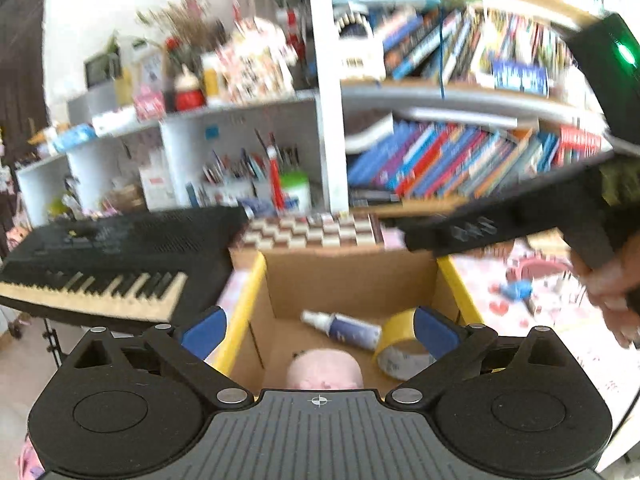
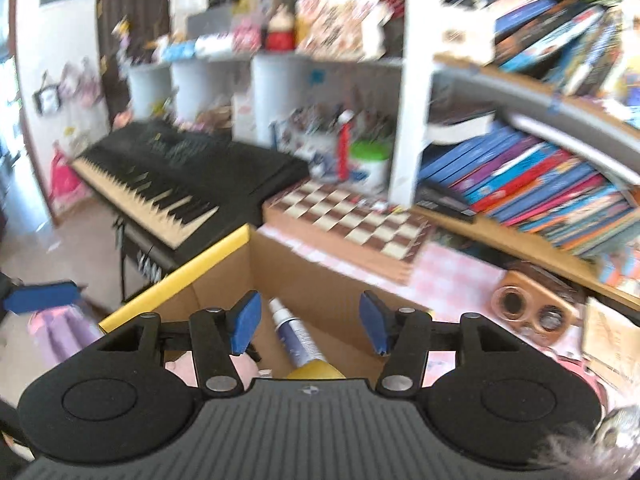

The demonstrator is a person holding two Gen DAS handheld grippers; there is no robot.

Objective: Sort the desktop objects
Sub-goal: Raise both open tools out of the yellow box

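Grippers, left [image 1: 320,330] and right [image 2: 308,322], hung open and empty above the box's yellow rim [image 1: 244,300], bottle [image 1: 348,328] and tape [image 1: 400,344] inside.

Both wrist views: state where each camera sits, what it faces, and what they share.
Left wrist: on the left gripper, facing down into the cardboard box and the shelves; open jaws, the right gripper's body and a hand show.
Right wrist: on the right gripper, above the box, jaws empty.
Shared: spray bottle, yellow tape roll, keyboard, chessboard.
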